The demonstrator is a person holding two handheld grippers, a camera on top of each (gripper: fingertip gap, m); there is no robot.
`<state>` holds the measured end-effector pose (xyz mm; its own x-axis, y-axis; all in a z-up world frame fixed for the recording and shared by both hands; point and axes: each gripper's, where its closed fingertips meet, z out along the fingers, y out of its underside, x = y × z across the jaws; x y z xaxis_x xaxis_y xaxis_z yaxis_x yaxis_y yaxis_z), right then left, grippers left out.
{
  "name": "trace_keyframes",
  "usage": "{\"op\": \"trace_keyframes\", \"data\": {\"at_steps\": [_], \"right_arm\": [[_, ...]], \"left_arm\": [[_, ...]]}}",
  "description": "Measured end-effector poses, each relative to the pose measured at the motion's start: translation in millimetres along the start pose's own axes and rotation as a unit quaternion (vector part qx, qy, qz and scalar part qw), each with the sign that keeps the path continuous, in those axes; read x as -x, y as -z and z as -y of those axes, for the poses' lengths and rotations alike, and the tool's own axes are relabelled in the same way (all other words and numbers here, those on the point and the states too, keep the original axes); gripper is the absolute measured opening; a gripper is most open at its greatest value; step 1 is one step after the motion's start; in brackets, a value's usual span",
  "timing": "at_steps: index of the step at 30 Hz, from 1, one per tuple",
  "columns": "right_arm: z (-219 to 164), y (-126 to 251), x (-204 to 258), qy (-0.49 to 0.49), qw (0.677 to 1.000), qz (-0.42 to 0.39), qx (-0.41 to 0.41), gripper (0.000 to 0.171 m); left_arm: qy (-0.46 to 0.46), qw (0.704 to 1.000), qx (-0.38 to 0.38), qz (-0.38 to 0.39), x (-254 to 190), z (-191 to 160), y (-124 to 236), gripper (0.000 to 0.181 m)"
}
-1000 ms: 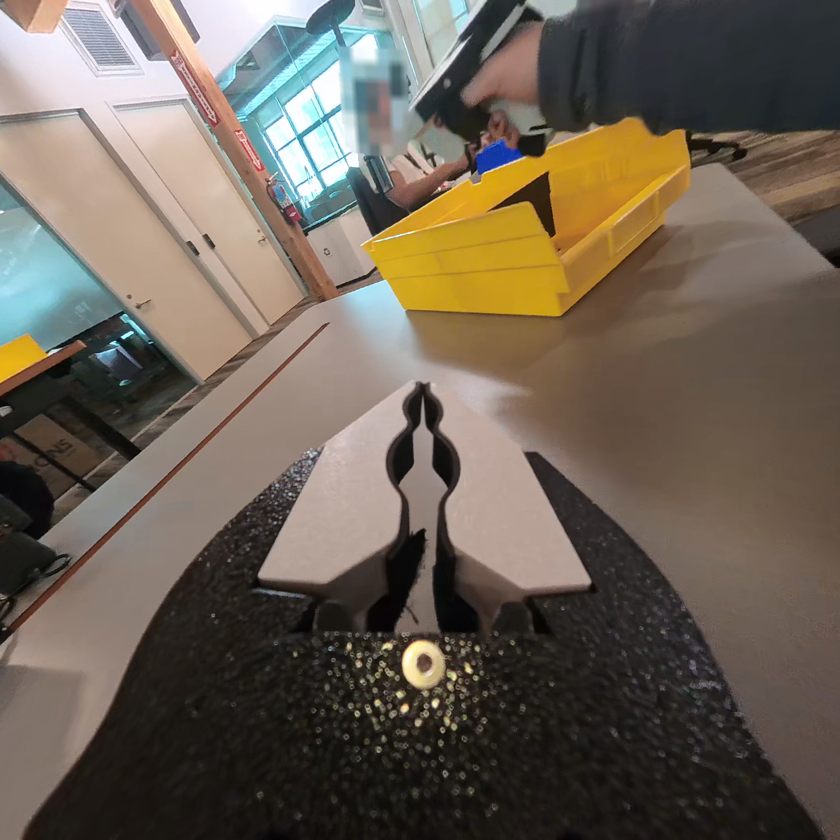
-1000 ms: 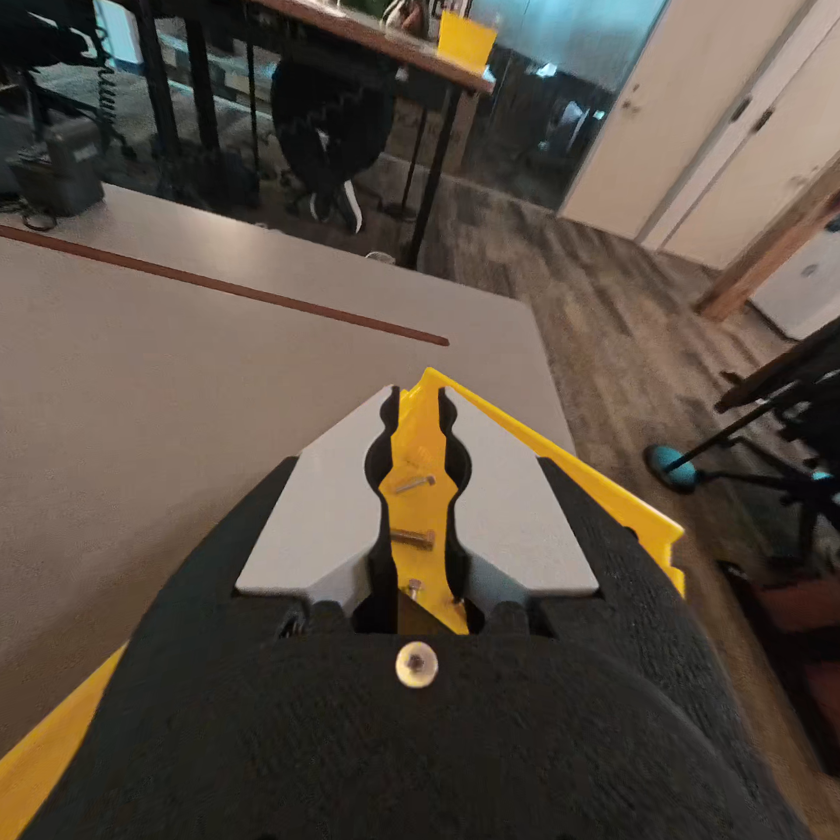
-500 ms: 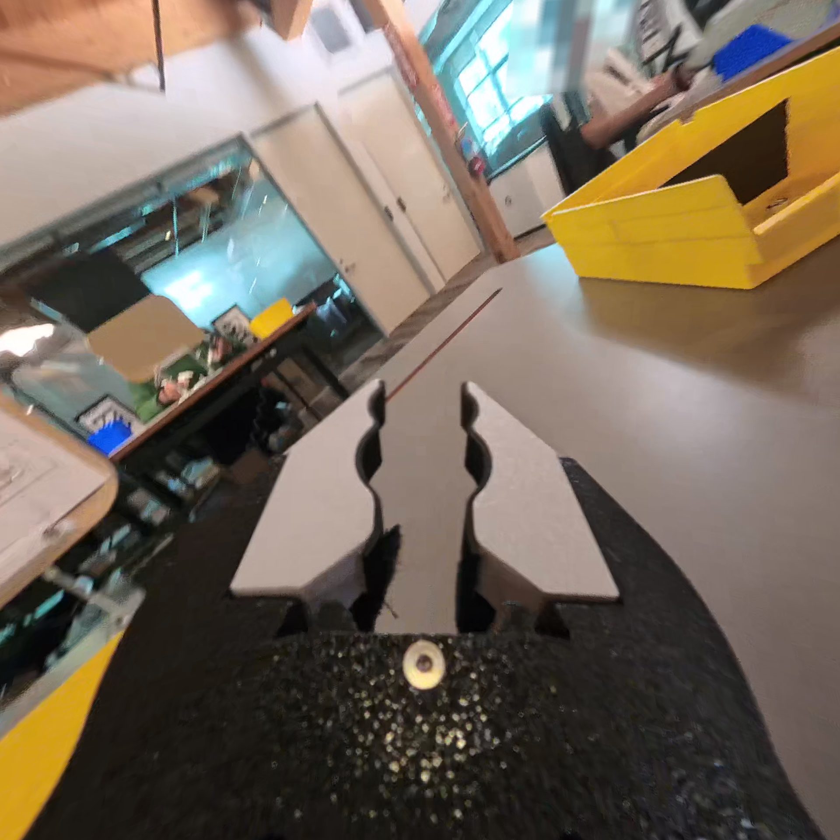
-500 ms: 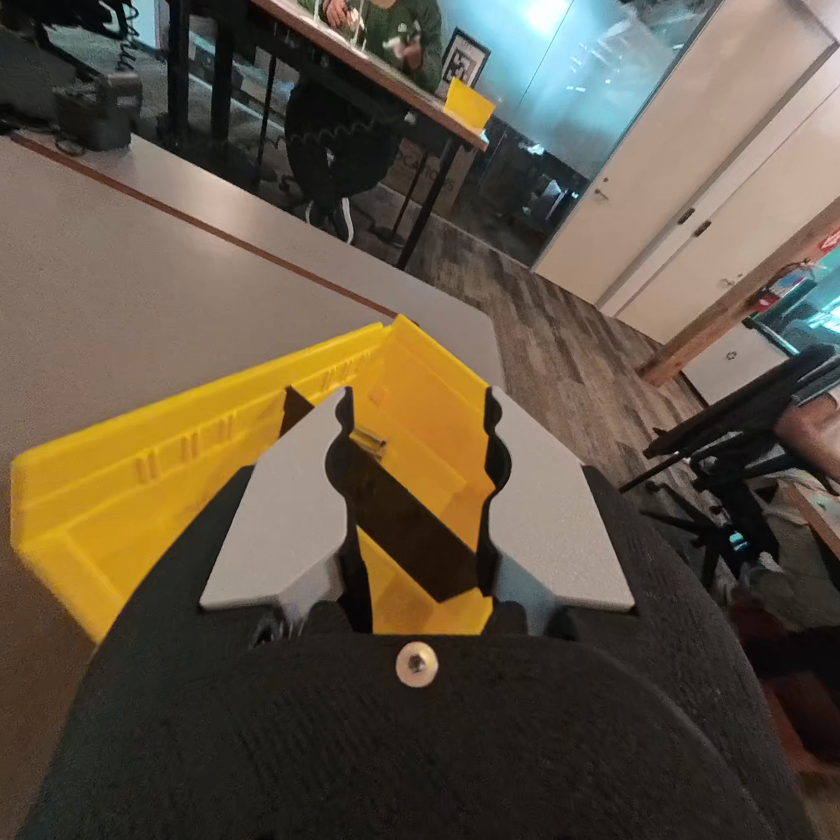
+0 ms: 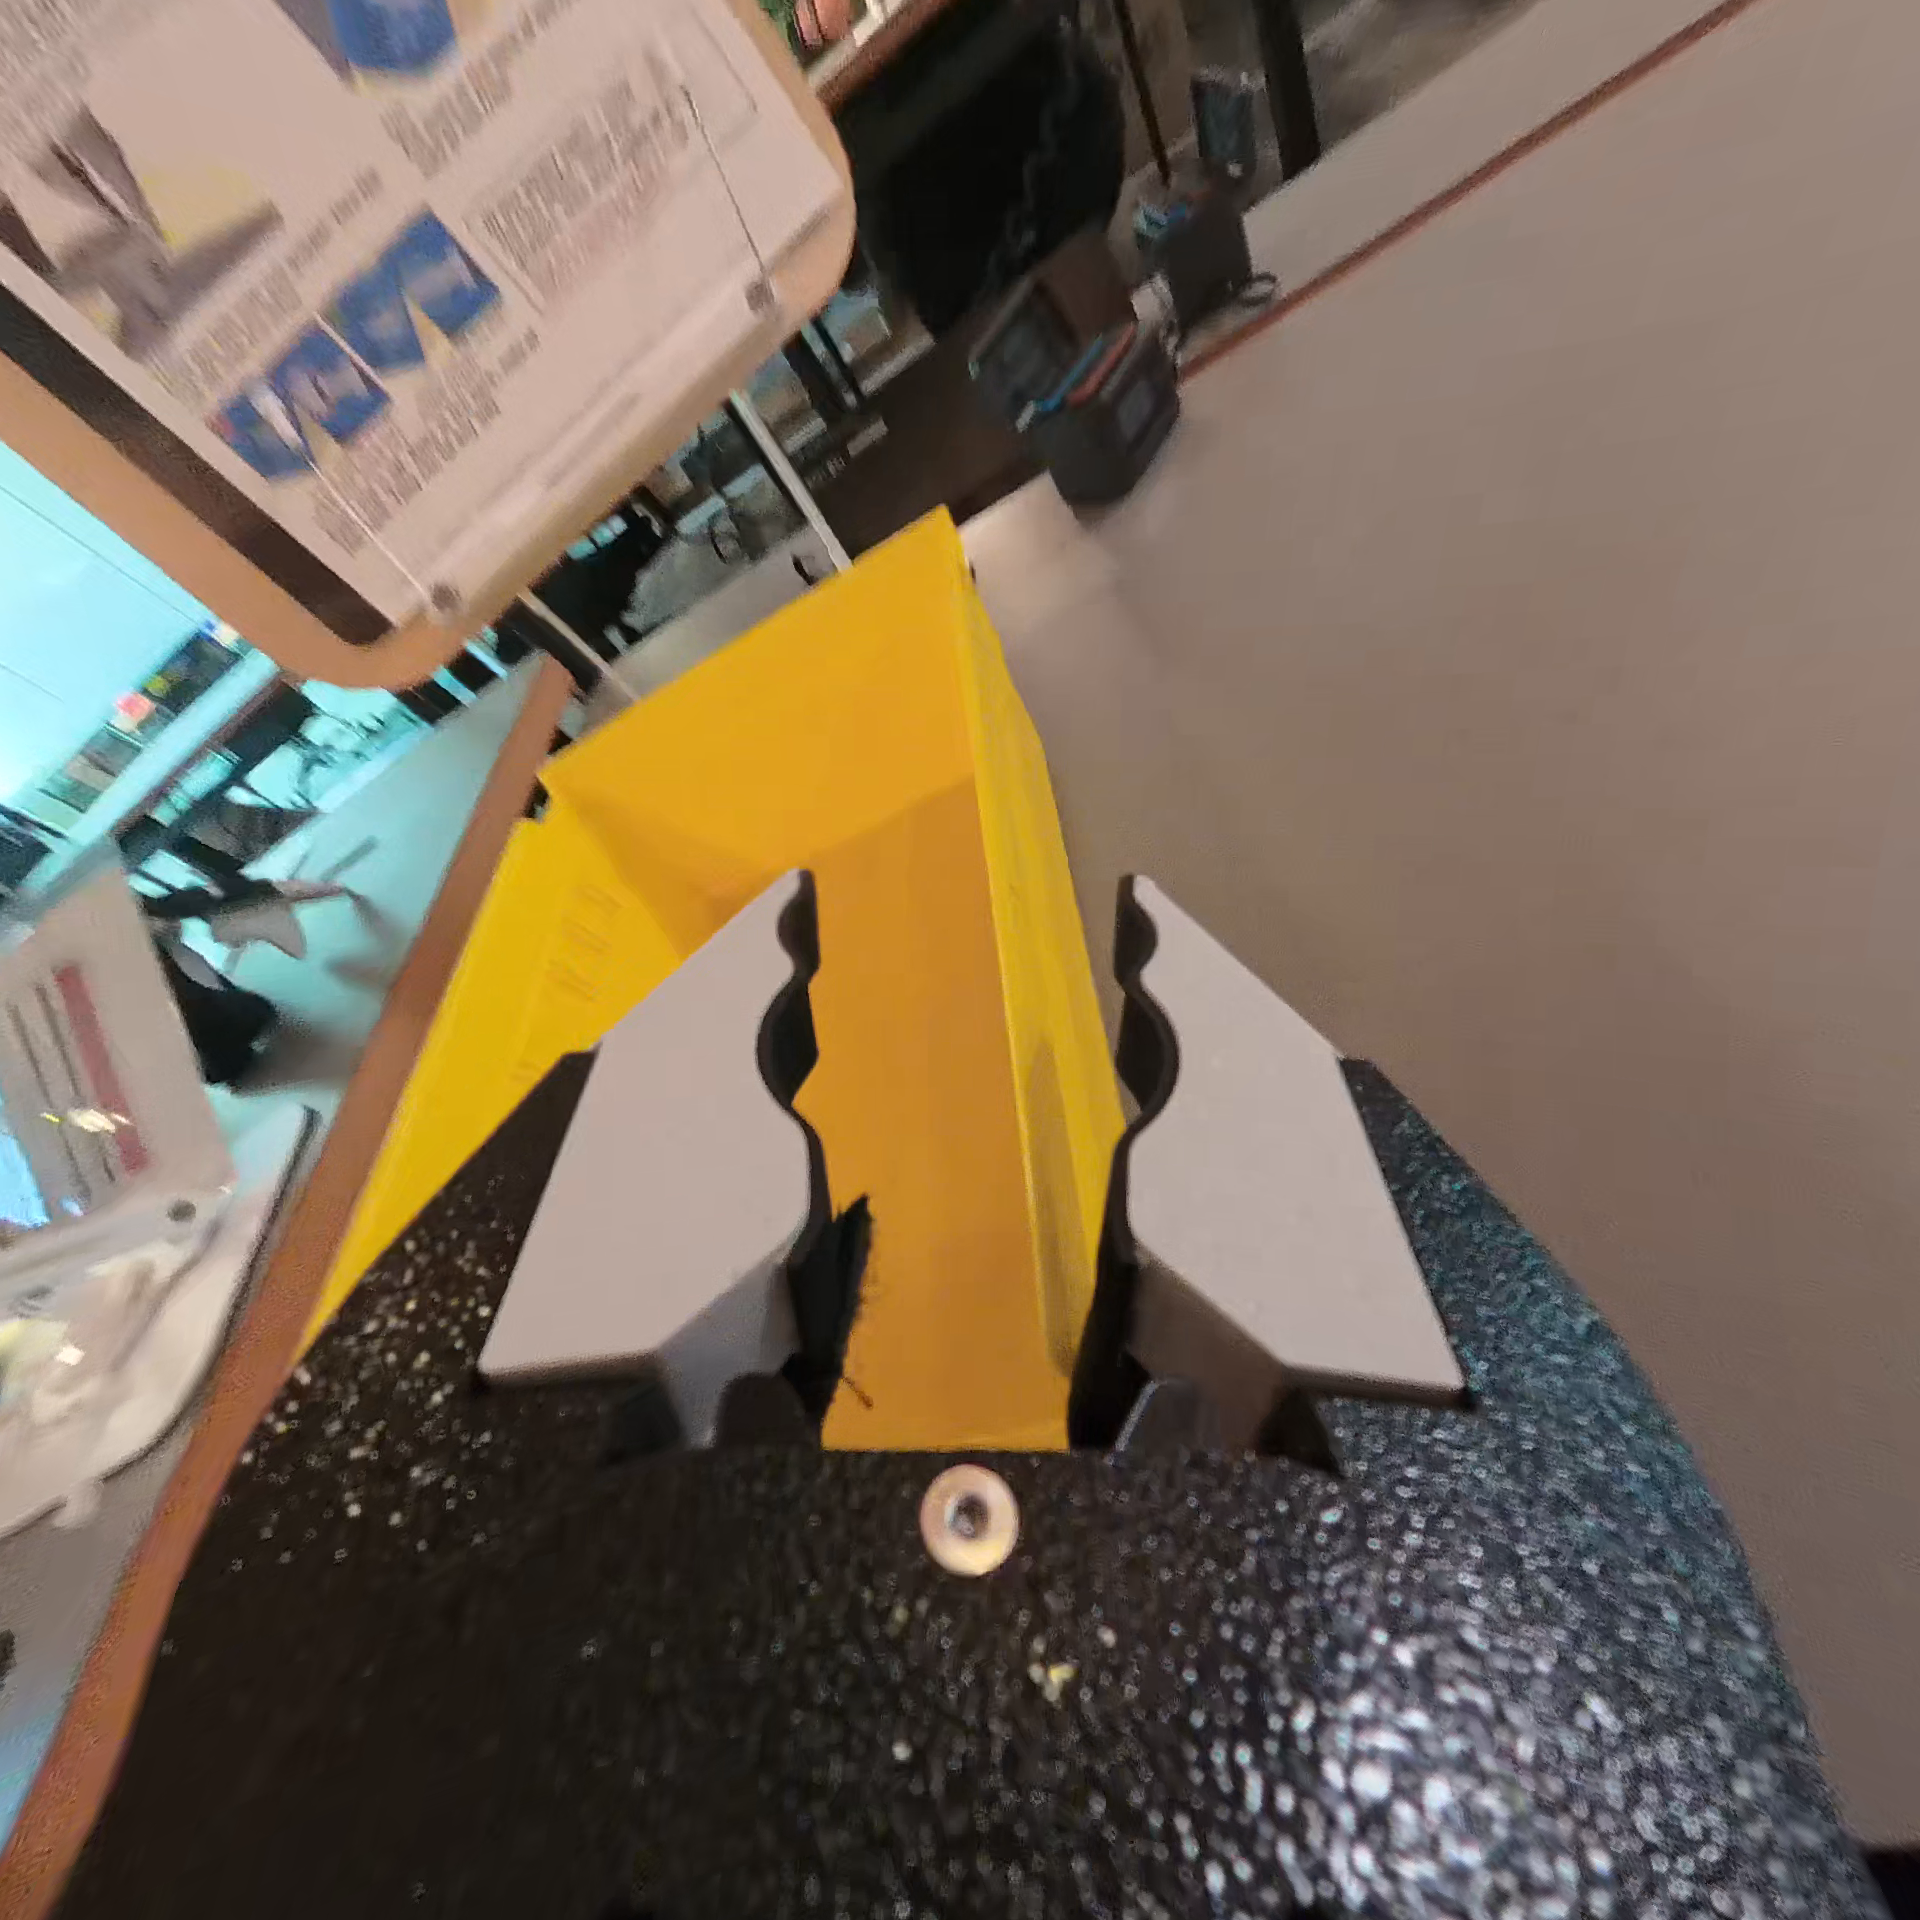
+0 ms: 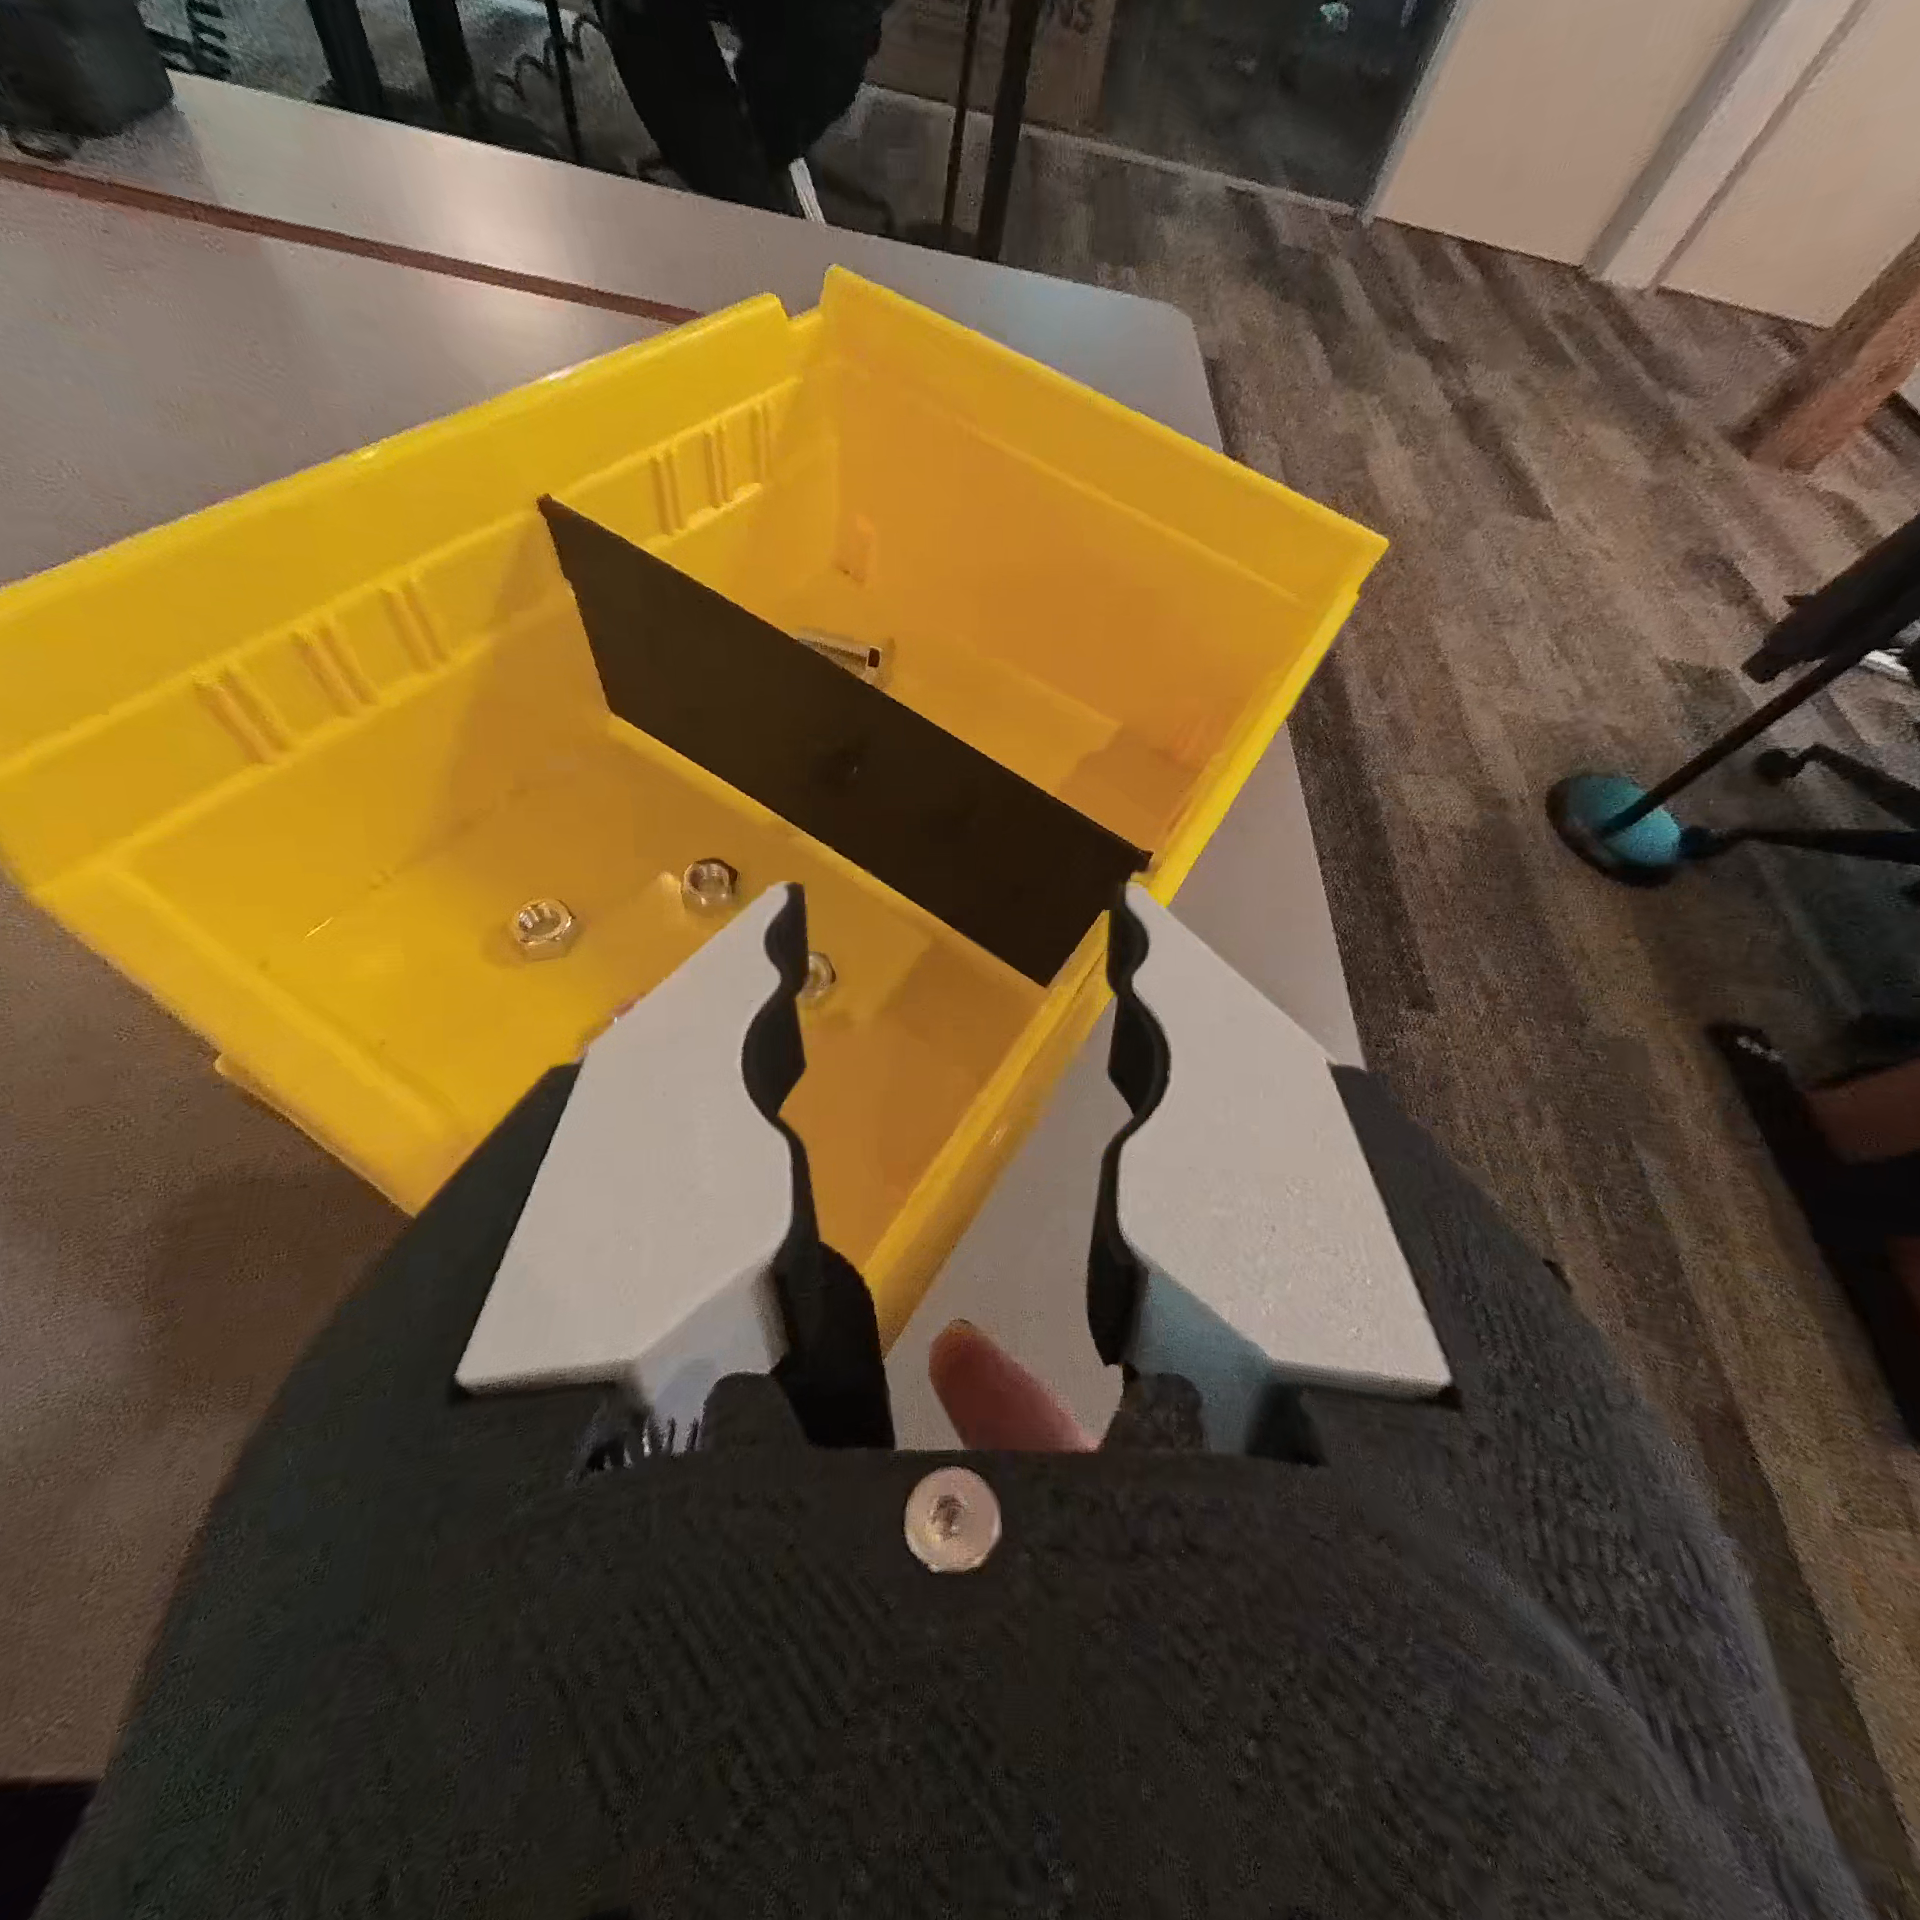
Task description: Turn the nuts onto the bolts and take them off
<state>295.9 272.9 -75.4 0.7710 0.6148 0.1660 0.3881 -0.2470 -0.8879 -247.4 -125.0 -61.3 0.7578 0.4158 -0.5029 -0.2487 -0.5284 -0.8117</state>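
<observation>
In the right wrist view a yellow bin (image 6: 312, 644) stands on the grey table, split by a black divider (image 6: 831, 748). Three steel nuts lie in its near compartment, one at the left (image 6: 540, 927), one in the middle (image 6: 710, 883) and one by my left finger (image 6: 818, 975). A bolt (image 6: 847, 649) lies in the far compartment. My right gripper (image 6: 956, 914) is open and empty above the bin's near right corner. In the left wrist view my left gripper (image 5: 966, 904) is open and empty over another yellow bin (image 5: 894, 831), whose visible floor is bare.
The grey table (image 5: 1507, 727) runs to the right in the left wrist view, with a brown edge (image 5: 343, 1091) at the left. A printed sign board (image 5: 395, 260) hangs close above. A dark device (image 5: 1112, 426) sits farther back. A fingertip (image 6: 987, 1392) shows between the right gripper's fingers. The table edge and floor (image 6: 1558, 935) lie right of the bin. Left tips to right tips: about 65 cm.
Both grippers have opened wider. The left one swung left from the table to the second yellow bin. The right one pulled back and tilted down, bringing the nuts into view.
</observation>
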Motion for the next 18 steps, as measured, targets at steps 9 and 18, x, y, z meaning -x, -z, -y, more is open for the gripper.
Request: {"op": "trace_keyframes", "data": {"at_steps": [9,18], "right_arm": [[-36.0,10.7,-0.5,-0.05,0.991,-0.023,0.118,0.068],[-62.1,-10.0,-0.1,-0.051,0.981,0.008,0.187,0.03]], "left_arm": [[0.06,0.988,0.122,-0.076,-18.9,-46.5,-22.4,0.05],[0.022,0.979,0.181,-0.092,-25.6,-72.2,-25.6,0.006]]}}
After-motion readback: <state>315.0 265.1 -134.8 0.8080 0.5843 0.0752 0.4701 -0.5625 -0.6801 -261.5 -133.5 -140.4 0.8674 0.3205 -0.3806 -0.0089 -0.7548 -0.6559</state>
